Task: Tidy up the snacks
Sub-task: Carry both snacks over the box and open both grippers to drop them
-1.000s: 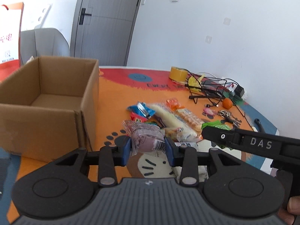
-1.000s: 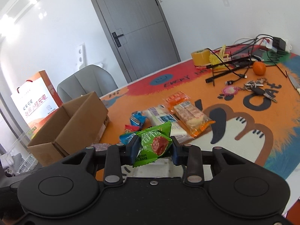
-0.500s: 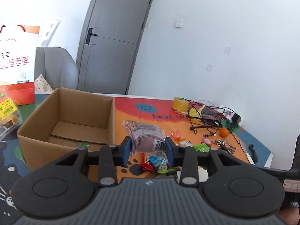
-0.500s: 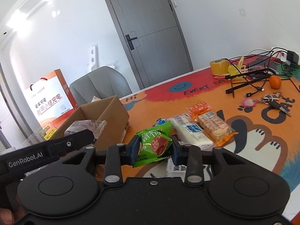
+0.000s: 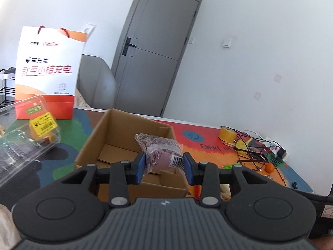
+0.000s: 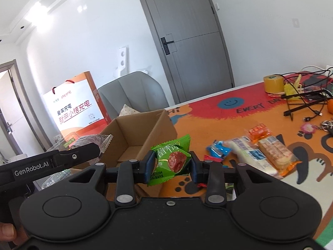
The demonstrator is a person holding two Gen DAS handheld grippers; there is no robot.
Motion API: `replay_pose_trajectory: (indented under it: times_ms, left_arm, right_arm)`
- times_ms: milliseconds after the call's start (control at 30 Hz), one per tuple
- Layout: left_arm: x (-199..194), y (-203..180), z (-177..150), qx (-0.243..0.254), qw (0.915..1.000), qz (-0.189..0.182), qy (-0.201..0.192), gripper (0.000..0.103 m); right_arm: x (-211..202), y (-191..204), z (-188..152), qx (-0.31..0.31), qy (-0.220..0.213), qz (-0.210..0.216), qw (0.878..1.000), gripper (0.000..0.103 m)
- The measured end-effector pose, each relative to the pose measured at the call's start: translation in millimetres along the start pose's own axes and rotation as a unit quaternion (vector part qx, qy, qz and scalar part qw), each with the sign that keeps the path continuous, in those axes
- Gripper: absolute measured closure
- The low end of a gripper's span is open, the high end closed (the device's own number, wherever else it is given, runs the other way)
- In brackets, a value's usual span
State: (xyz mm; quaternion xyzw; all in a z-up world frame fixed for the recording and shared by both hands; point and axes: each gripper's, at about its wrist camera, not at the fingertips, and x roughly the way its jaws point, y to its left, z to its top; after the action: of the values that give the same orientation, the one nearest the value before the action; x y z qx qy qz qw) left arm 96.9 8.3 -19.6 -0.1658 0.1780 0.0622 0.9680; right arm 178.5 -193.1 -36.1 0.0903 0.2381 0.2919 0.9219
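The left gripper (image 5: 163,167) is closed on a purple wrapped snack (image 5: 161,153) and holds it over the open cardboard box (image 5: 116,133), and the right gripper (image 6: 172,167) is closed on a green snack packet (image 6: 171,157) just beside the near corner of the same box. The part of the box floor that shows looks bare, so I judge that the sorting is only at its beginning and neither packet is released yet. Several snacks are left on the colourful table mat (image 6: 208,114): a blue packet (image 6: 218,150), a long white packet (image 6: 248,153) and an orange cracker packet (image 6: 274,153), well apart from the box.
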Motion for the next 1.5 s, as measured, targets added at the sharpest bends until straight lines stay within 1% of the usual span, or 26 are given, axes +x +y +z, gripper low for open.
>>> replay_pose_trajectory:
  times_ms: [200,400,567,667,767,867,933,1000,1100,1200,1267,1333,1400,1500]
  left_arm:
    - [1.5,30.1,7.8,-0.020,0.9995,0.025,-0.004,0.065]
    - [14.2,53.3,13.1,-0.033,0.9983,0.047,0.008,0.065]
    - [26.6,64.6,15.1,-0.046,0.9976,0.050,0.016,0.065]
    - [37.8,66.0,15.4,-0.056,0.9971,0.040,0.030,0.065]
    - [43.4,62.3,15.4,-0.048,0.9976,0.044,0.025,0.065]
    - [48.7,62.4,17.1,-0.056,0.9971,0.041,0.029,0.064]
    - [48.8,63.3,18.0,-0.061,0.9967,0.048,0.021,0.062]
    - [47.2,65.0,19.2,-0.066,0.9963,0.051,0.018,0.055]
    - [41.5,67.6,21.6,-0.075,0.9958,0.051,0.014,0.050]
    - [32.8,67.6,23.3,-0.073,0.9954,0.061,0.007,0.043]
    - [27.3,68.4,24.3,-0.073,0.9952,0.064,0.002,0.040]
    - [23.3,68.9,25.1,-0.074,0.9950,0.068,0.000,0.036]
    - [20.1,68.5,25.1,-0.073,0.9947,0.072,-0.003,0.028]
    - [17.6,66.2,24.2,-0.072,0.9945,0.076,-0.004,0.022]
  right_arm:
    - [18.0,16.8,5.4,-0.017,0.003,0.007,1.000,0.068]
    - [35.4,27.7,7.8,-0.020,0.010,0.018,1.000,0.068]
    - [45.3,32.5,11.2,-0.017,0.009,0.030,0.999,0.068]
    - [49.4,35.4,13.8,-0.021,0.006,0.038,0.999,0.068]
    - [55.3,36.3,16.8,-0.020,0.010,0.037,0.999,0.068]
    - [58.8,38.5,19.1,-0.024,0.010,0.036,0.999,0.068]
    - [61.7,40.0,20.1,-0.023,0.010,0.036,0.999,0.068]
    - [65.0,42.2,21.0,-0.022,0.010,0.037,0.999,0.068]
    - [69.4,46.0,23.3,-0.020,0.009,0.039,0.999,0.068]
    - [73.3,51.5,24.6,-0.023,0.010,0.045,0.999,0.067]
    - [73.5,55.4,25.1,-0.027,0.008,0.051,0.998,0.065]
    - [71.8,56.3,25.4,-0.026,0.006,0.050,0.998,0.056]
    - [68.7,55.3,25.8,-0.023,0.004,0.046,0.999,0.054]
    - [61.7,49.3,25.5,-0.015,0.003,0.037,0.999,0.051]
